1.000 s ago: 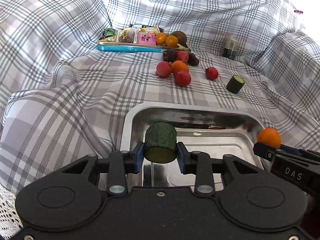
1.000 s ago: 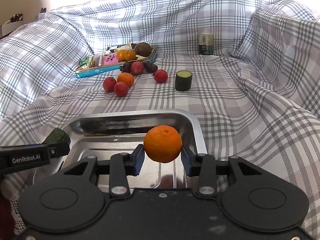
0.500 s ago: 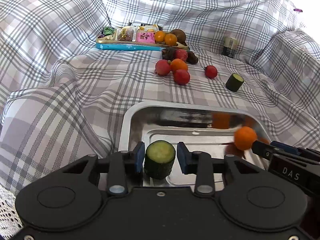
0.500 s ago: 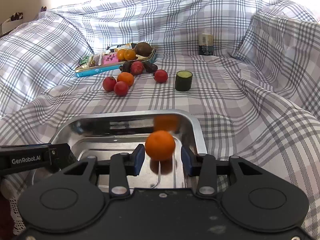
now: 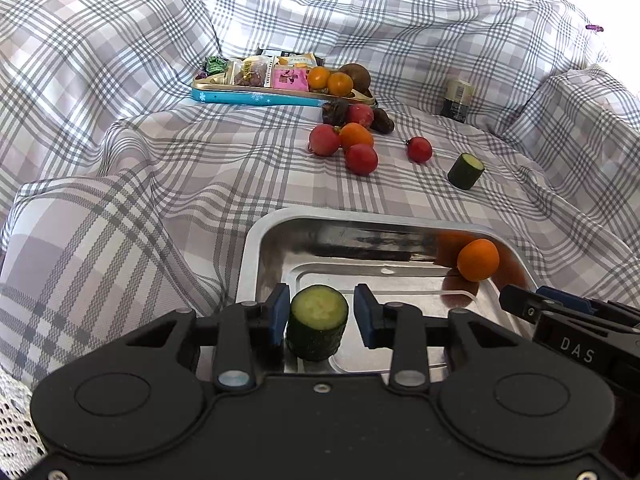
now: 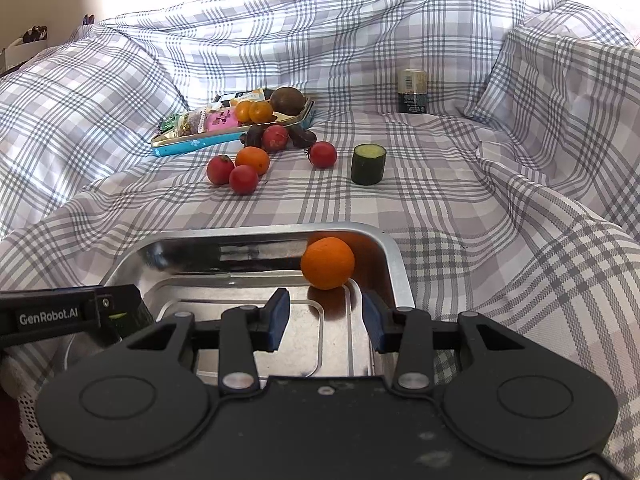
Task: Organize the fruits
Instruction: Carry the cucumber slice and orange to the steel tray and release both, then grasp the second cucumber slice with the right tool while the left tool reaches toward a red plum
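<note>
- Cucumber chunk [image 5: 318,326] stands upright in the metal tray [image 5: 256,240], left gripper [image 5: 320,314] just parted around it.
- Orange [image 6: 327,263] lies beyond the right gripper [image 6: 322,318], whose blue pads are apart and empty.

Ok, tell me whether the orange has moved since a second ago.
Yes. The orange has dropped out of the right tool and rolled away to the metal tray's far right corner.

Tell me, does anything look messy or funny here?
A little. Several fruits lie loose on the checked cloth beside the blue tin, not in it. One cucumber chunk stands alone there, away from the metal tray. Nothing looks spilled or broken.
</note>
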{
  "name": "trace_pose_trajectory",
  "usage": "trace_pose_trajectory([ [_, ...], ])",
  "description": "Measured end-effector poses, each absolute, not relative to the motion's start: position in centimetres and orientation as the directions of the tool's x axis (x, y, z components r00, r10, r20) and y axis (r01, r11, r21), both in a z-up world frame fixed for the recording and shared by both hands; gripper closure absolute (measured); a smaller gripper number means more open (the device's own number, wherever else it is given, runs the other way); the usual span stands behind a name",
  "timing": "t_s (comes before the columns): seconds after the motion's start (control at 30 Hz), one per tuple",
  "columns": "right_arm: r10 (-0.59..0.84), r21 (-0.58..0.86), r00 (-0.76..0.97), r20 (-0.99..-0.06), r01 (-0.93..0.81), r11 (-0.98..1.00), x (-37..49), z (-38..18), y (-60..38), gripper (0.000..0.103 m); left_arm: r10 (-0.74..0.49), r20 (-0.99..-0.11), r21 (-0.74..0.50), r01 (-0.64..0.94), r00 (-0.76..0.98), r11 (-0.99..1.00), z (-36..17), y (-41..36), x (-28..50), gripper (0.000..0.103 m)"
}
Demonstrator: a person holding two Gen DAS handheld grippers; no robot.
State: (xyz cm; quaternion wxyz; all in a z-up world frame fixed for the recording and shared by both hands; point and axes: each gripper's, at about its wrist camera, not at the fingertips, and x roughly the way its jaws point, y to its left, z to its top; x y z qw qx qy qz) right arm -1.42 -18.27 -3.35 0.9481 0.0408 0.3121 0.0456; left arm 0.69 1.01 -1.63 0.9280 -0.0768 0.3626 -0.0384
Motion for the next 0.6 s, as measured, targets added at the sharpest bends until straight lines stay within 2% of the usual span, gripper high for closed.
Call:
trace_pose_trajectory([
  [0.6,0.110,0.103,0.803,-0.586,-0.061,0.993,-1.49,-3.28,-18.21,0.061,-0.126,-0.664,-0.171,0.014,0.737,0.985,-1.49,1.02,0.77,0.058],
])
